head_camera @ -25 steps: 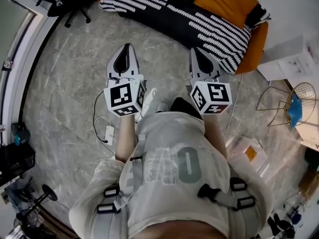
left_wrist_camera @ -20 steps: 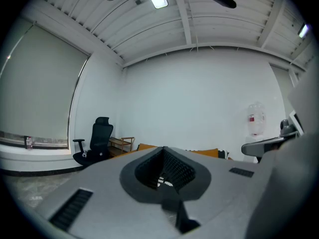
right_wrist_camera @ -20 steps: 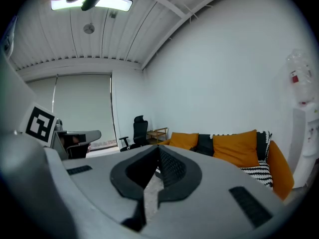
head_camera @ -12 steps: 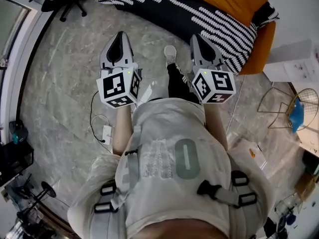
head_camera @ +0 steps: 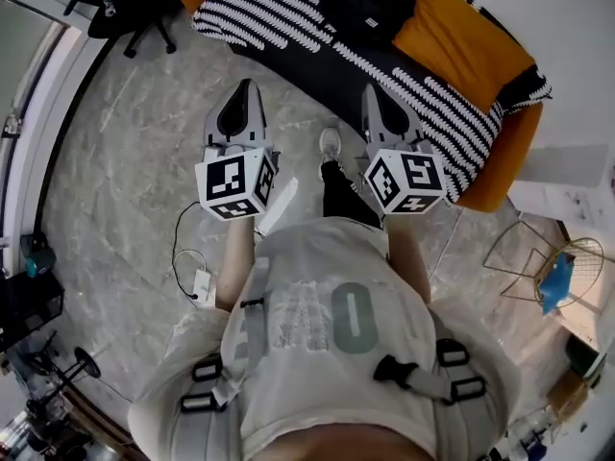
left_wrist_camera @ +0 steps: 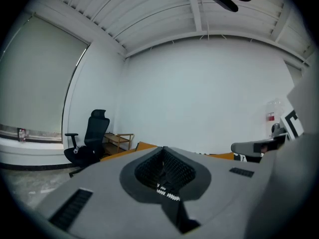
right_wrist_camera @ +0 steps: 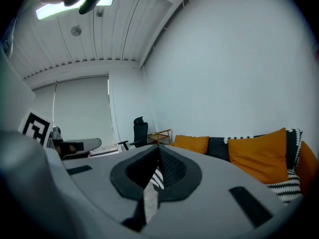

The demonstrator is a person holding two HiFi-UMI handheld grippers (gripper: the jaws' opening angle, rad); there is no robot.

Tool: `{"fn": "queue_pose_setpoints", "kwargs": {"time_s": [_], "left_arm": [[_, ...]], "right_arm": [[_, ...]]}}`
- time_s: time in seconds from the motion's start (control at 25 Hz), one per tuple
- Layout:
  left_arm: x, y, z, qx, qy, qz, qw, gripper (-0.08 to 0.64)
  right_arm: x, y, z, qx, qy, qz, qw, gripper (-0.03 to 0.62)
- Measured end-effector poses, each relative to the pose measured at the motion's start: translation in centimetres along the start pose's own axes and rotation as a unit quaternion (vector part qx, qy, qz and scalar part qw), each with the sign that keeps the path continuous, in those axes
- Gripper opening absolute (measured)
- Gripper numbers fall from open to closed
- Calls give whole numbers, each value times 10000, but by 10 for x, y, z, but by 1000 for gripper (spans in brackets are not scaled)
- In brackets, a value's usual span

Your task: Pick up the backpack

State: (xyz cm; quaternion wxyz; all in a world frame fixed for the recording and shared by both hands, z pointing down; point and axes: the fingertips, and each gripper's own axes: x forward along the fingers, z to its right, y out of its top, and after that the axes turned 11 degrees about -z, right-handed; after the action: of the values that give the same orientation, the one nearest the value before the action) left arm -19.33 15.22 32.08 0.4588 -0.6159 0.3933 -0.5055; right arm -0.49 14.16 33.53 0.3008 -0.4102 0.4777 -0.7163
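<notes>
both grippers have travelled forward with the walking person, so the sofa lies closer under their tips than a second ago; nearest, the left gripper and the right gripper are held about level, side by side, each with its jaws pressed together and nothing between them; a shoe steps onto the marble floor between the two; just ahead of the right gripper's tip runs the striped blanket draped over the sofa; farther ahead, past both tips, a black shape that i take for the backpack rests on the seat beside an orange cushion, untouched; by my reading only the approach is under way; reaching, opening, gripping and lifting are all left
</notes>
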Motion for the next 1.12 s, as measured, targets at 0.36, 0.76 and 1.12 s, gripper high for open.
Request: {"fn": "queue_pose_setpoints", "kwargs": {"time_s": [0.36, 0.76, 1.12], "left_arm": [[167, 57, 8, -49, -112, -141, 9998, 20], [256, 87, 11, 1, -247, -207, 9995, 20], [344, 122, 53, 176, -1385, -17, 9902, 20]], "right_arm": [[128, 64, 100, 56, 82, -321, 9994, 6], [193, 105, 150, 193, -63, -259, 9995, 6], [193, 127, 208, 470, -1208, 45, 9916, 6]]}}
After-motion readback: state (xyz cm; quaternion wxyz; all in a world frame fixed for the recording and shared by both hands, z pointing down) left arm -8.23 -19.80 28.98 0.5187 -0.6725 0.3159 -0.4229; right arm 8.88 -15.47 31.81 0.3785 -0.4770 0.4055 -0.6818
